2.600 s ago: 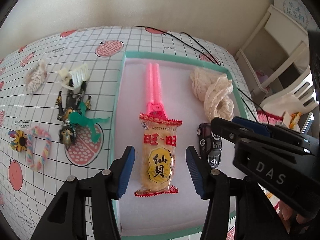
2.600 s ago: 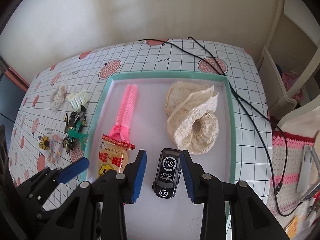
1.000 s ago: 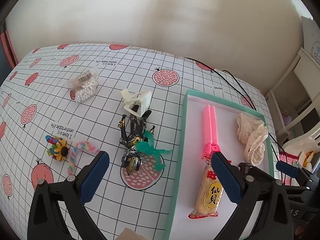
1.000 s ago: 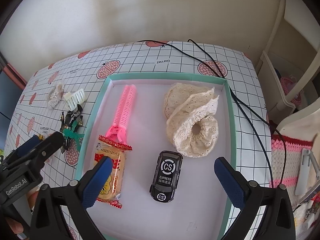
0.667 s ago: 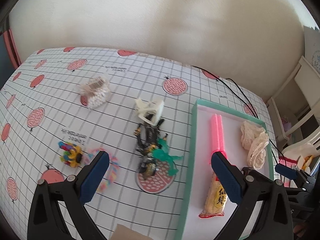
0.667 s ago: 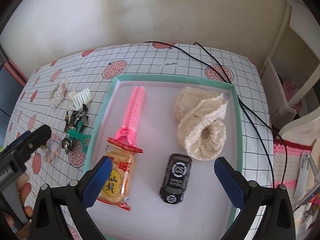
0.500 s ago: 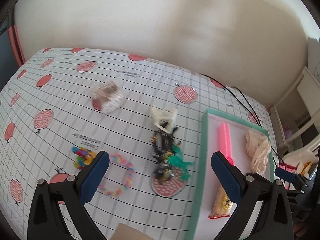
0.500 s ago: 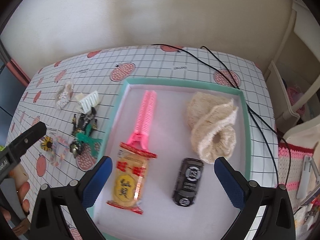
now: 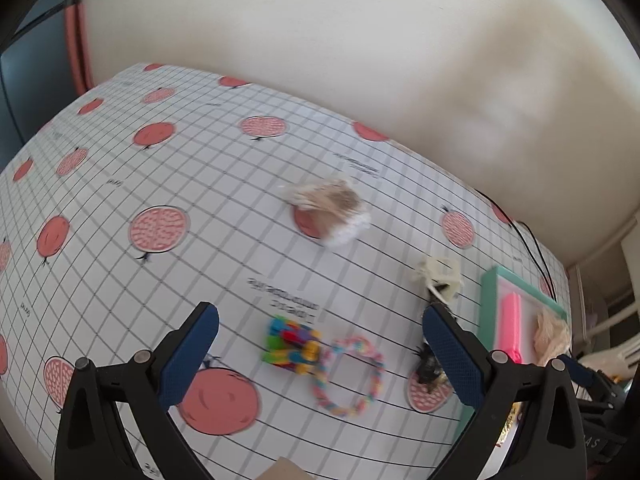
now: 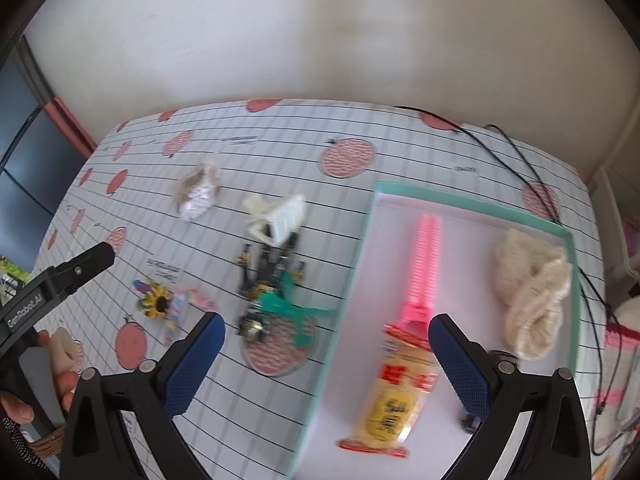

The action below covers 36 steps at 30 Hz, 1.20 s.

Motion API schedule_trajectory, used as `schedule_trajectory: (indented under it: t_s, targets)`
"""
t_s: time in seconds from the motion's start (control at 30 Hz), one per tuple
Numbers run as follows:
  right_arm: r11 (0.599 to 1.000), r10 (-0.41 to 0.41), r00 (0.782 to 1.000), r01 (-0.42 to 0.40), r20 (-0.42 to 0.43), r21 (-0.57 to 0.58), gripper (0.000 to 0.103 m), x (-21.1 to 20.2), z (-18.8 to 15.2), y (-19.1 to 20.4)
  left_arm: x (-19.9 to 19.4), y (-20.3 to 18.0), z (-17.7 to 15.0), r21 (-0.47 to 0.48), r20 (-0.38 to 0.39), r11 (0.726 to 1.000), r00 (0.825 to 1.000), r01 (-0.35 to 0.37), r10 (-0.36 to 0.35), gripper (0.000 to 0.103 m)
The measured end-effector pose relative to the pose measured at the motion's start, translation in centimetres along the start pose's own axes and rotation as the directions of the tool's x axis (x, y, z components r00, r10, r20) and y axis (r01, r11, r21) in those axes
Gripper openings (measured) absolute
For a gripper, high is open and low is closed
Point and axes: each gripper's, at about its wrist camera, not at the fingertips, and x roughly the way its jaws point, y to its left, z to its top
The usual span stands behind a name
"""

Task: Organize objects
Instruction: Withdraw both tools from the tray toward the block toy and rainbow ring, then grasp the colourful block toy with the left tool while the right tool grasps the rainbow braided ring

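Observation:
My left gripper [image 9: 320,354] is open and empty above a colourful flower clip [image 9: 291,345] and a rainbow braided loop [image 9: 351,376] on the tablecloth. My right gripper [image 10: 326,364] is open and empty, over the green-rimmed tray's left rim [image 10: 344,292]. In the tray lie a pink comb [image 10: 425,264], a yellow snack packet [image 10: 394,396], a cream lace scrunchie [image 10: 528,292] and a black toy car [image 10: 472,420], mostly hidden by my finger. Left of the tray lie a black-gold figure with a green ribbon [image 10: 272,284], a white claw clip [image 10: 280,216] and a bead bag [image 10: 198,192].
The table has a grid cloth with red fruit prints [image 9: 158,228]. A black cable [image 10: 508,148] runs along the tray's far right side. The wall is close behind the table. White furniture [image 9: 612,316] stands off the right edge. The left gripper's body shows in the right wrist view [image 10: 52,284].
Both grippers opened wide and let go of the snack packet and the toy car in the tray. Both have swung left; the left one now hovers over the flower clip and braided loop.

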Motion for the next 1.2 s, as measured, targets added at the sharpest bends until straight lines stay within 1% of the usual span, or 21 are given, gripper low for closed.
schedule_trajectory:
  t_s: [0.17,0.23,0.3,0.47,0.6,0.67,0.87,1.03,1.2]
  targets:
    - [0.999,0.019,1.0,-0.02,-0.015,-0.028,0.103,1.2,0.3,2.3,0.3,2.3,0.5,-0.057,0.0,0.998,1.0,-0.004,0.004,0.102]
    - [0.999,0.018,1.0,-0.018,-0.025,-0.03,0.103,1.8,0.3,2.9,0.5,2.8,0.6,-0.063,-0.002,0.998,1.0,-0.005,0.005,0.102]
    - [0.999,0.019,0.999,-0.021,-0.032,-0.037,0.1,2.2,0.3,3.4,1.0,3.0,0.5,-0.064,-0.014,0.998,1.0,-0.003,0.003,0.102]
    - [0.997,0.028,0.999,-0.03,-0.037,-0.068,0.089,2.8,0.3,4.9,1.9,3.2,0.4,-0.055,-0.033,0.998,0.999,-0.014,0.012,0.102]
    - [0.994,0.05,0.998,-0.054,-0.046,-0.093,0.08,3.4,0.2,6.3,2.4,3.5,0.3,-0.048,-0.053,0.999,0.998,-0.02,0.018,0.102]
    - [0.993,0.06,0.997,-0.065,-0.055,-0.102,0.073,3.7,0.1,7.0,2.6,3.8,0.3,-0.059,-0.065,0.998,0.998,-0.016,0.012,0.102]
    - [0.985,0.074,0.992,-0.088,-0.097,-0.146,0.055,4.9,-0.6,8.9,2.9,4.3,0.4,-0.055,-0.075,0.998,0.997,-0.017,0.013,0.102]
    - [0.982,0.062,0.989,-0.085,-0.133,-0.17,0.044,6.2,-1.3,9.7,3.4,4.3,0.2,-0.051,-0.11,0.999,0.994,-0.002,-0.004,0.102]
    - [0.982,0.056,0.986,-0.084,-0.16,-0.171,0.038,7.3,-1.7,9.8,4.2,4.2,-0.1,-0.035,-0.131,0.999,0.991,-0.018,0.013,0.102]
